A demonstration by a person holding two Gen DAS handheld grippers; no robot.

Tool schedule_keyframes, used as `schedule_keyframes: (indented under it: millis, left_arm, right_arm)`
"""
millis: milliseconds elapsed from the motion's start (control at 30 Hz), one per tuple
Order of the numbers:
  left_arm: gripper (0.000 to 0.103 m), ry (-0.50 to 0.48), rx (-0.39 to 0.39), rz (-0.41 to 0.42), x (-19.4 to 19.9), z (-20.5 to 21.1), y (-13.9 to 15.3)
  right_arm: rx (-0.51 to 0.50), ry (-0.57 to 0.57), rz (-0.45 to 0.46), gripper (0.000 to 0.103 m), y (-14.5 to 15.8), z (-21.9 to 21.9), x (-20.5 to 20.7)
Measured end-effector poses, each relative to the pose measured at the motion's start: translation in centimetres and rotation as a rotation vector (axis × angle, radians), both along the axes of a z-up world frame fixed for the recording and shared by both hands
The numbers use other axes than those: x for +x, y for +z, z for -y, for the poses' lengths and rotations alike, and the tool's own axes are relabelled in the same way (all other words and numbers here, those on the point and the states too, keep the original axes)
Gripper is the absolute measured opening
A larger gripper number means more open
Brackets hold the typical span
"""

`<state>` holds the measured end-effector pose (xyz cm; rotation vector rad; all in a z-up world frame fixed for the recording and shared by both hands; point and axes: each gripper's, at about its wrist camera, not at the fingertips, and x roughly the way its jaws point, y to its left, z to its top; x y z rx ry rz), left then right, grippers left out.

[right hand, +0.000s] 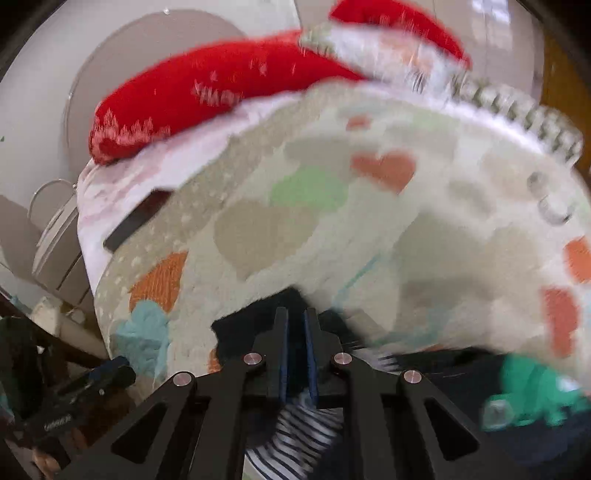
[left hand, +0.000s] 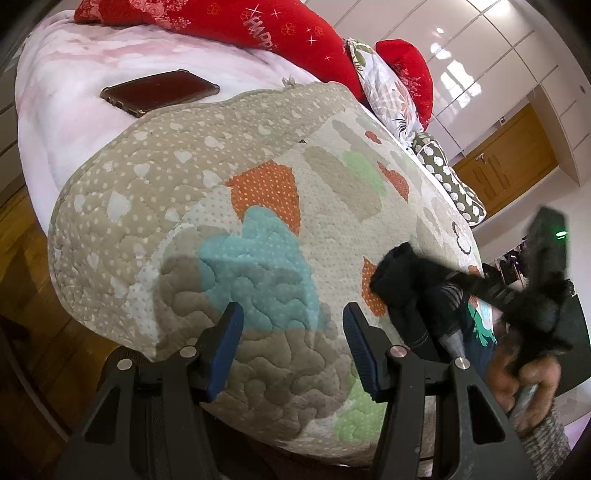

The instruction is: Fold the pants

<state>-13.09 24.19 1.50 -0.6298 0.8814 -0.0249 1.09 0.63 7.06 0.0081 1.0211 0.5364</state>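
Between the nearly closed blue pads of the right gripper (right hand: 295, 325) sits a fold of the dark pants (right hand: 255, 325), pinched at the near edge of the bed; this view is blurred, so the cloth's exact shape is unclear. Below the gripper lies a striped black-and-white garment (right hand: 295, 439), and to its right dark cloth with a green print (right hand: 532, 384). Beneath and beyond the gripper spreads a quilted bedspread (right hand: 369, 221) with orange, teal and green hearts. Farther off, left of the gripper, a phone (left hand: 159, 92) rests on a pink blanket (left hand: 74, 110), with red pillows (left hand: 229, 18) behind. Off to the left, the left gripper (left hand: 293, 314) hovers over the quilt's corner, half open with nothing between its pads.
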Motion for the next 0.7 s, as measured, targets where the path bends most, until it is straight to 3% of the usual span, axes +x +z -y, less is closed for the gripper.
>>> schedule_keyframes:
  millis: [67, 233, 367, 433, 500, 600, 700]
  left_arm:
    - [0.055, 0.001, -0.005, 0.002, -0.1, -0.1, 0.0]
    - [0.055, -0.003, 0.002, 0.001, 0.0, 0.2, 0.0]
    - [0.055, -0.017, 0.024, 0.007, 0.1, 0.9, 0.5]
    - [0.055, -0.03, 0.031, 0.009, 0.3, 1.4, 0.9]
    - [0.055, -0.057, 0.03, 0.009, 0.7, 2.2, 1.4]
    - [0.055, -0.13, 0.034, 0.041, 1.7, 4.6, 3.3]
    - [0.056, -0.231, 0.095, 0.09, 3.2, 8.9, 5.7]
  right_arm:
    - [0.006, 0.069, -0.085, 0.01, -2.6, -1.8, -0.5]
    - [-0.052, 0.103, 0.013, 0.011, -3.1, -3.4, -2.4]
    - [0.006, 0.09, 0.072, 0.011, -1.2, -1.7, -3.8]
    - [0.076, 0.082, 0.122, 0.017, 0.6, 0.2, -5.6]
    - [0.092, 0.059, 0.17, 0.044, 1.5, 2.7, -7.3]
    - [0.06, -0.068, 0.229, 0.047, 1.2, 7.9, -8.8]
    - [0.068, -0.248, 0.181, 0.047, -0.7, 14.7, -8.3]
